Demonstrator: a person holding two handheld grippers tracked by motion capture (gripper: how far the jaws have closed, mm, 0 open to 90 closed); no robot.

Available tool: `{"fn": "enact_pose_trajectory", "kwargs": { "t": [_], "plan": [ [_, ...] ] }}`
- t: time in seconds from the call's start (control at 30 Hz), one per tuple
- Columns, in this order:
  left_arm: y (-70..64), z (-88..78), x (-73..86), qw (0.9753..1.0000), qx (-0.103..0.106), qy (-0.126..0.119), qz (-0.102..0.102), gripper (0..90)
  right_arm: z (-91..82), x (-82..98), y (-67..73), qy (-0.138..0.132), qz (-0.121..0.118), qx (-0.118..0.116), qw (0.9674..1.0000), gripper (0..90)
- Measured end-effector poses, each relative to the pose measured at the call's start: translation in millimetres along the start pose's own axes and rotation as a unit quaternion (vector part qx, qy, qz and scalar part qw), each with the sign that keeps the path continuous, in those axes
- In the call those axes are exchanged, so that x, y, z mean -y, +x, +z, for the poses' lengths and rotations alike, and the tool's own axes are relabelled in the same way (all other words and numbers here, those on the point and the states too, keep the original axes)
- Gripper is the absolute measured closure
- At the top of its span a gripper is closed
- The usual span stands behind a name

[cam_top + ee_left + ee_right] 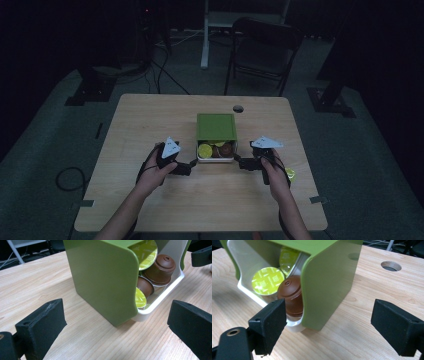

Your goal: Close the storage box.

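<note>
**Squaring up on the pod box from both sides**

Our left gripper [191,166] stands with its jaws spread wide and holding nothing, level with the front left corner of the box [216,127]. Our right gripper [243,162] mirrors it at the front right corner, equally wide and empty. The box sits mid-table [150,125], its green shell [105,280] closed over the top and sides, its white tray [160,298] open toward us. Inside lie the pods [266,281], some showing yellow-green foil, some brown [291,296].

To do this step well, we judge that each gripper should stay square to its side of the box and close on a green wall, not the tray lip. One stray pod [290,174] lies right of the box, beside our right hand [276,172].
</note>
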State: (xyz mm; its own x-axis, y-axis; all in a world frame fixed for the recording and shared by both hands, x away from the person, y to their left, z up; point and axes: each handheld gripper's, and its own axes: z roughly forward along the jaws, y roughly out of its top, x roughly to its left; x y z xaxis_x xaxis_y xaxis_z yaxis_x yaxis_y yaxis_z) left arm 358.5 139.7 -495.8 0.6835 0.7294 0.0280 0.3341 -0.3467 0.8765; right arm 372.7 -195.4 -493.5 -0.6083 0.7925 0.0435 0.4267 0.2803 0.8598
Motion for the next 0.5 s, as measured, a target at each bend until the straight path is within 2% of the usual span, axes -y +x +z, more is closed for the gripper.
{"fn": "enact_pose_trajectory", "kwargs": {
  "t": [0.5],
  "plan": [
    [6.2, -9.9, 12.1, 0.9998, -0.009, 0.011, -0.010, 1.7, -8.3, 18.0, 0.9, 0.018, 0.001, 0.004, 0.9998, 12.6]
  ]
}}
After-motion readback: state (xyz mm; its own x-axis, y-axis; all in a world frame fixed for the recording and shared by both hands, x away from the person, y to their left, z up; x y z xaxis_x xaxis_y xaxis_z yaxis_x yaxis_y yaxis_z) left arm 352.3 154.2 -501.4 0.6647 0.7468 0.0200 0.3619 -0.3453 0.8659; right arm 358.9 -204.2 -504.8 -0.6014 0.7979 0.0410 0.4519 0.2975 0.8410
